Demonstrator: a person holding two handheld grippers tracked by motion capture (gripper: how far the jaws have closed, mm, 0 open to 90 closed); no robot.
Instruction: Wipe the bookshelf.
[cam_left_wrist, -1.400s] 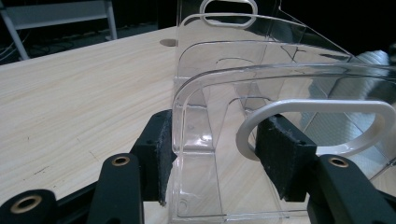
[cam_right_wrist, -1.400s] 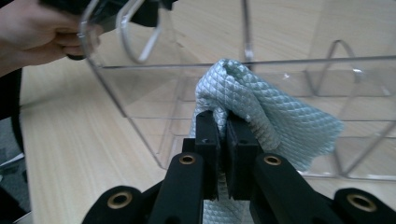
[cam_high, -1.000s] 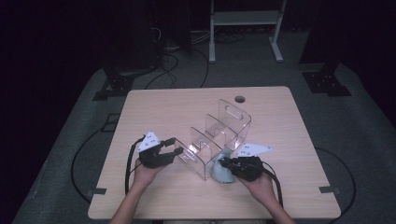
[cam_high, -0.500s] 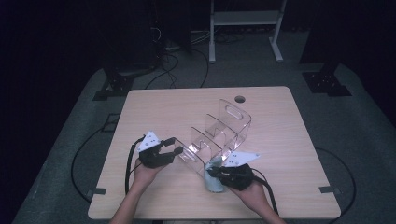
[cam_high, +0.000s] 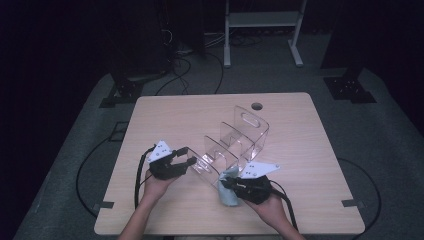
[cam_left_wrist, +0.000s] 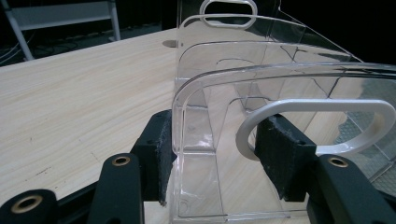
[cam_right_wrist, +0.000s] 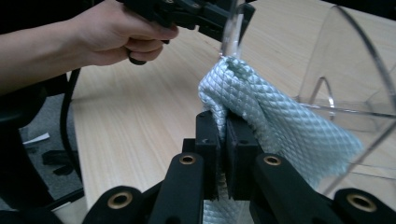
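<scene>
A clear plastic organizer (cam_high: 239, 142) with several dividers and handle cutouts stands mid-table. My left gripper (cam_high: 191, 160) holds its near end wall: in the left gripper view the pads (cam_left_wrist: 161, 161) clamp the strip between the wall's edge and the white-rimmed handle hole (cam_left_wrist: 322, 105) of the organizer (cam_left_wrist: 261, 60). My right gripper (cam_high: 229, 187) is shut on a pale blue quilted cloth (cam_high: 228, 192). In the right gripper view the cloth (cam_right_wrist: 280, 126) is bunched between the jaws of the right gripper (cam_right_wrist: 223, 140) and rests against the organizer's clear wall (cam_right_wrist: 350, 56), below the left gripper (cam_right_wrist: 196, 14).
The wooden table (cam_high: 300, 125) has a round cable hole (cam_high: 256, 106) at its far edge. Behind the table are a white metal frame (cam_high: 260, 20), dark stands and cables on the grey floor. Each gripper trails a black cable off the near edge.
My right gripper has carried the cloth to the left, along the organizer's near side. The left gripper and the organizer have stayed put.
</scene>
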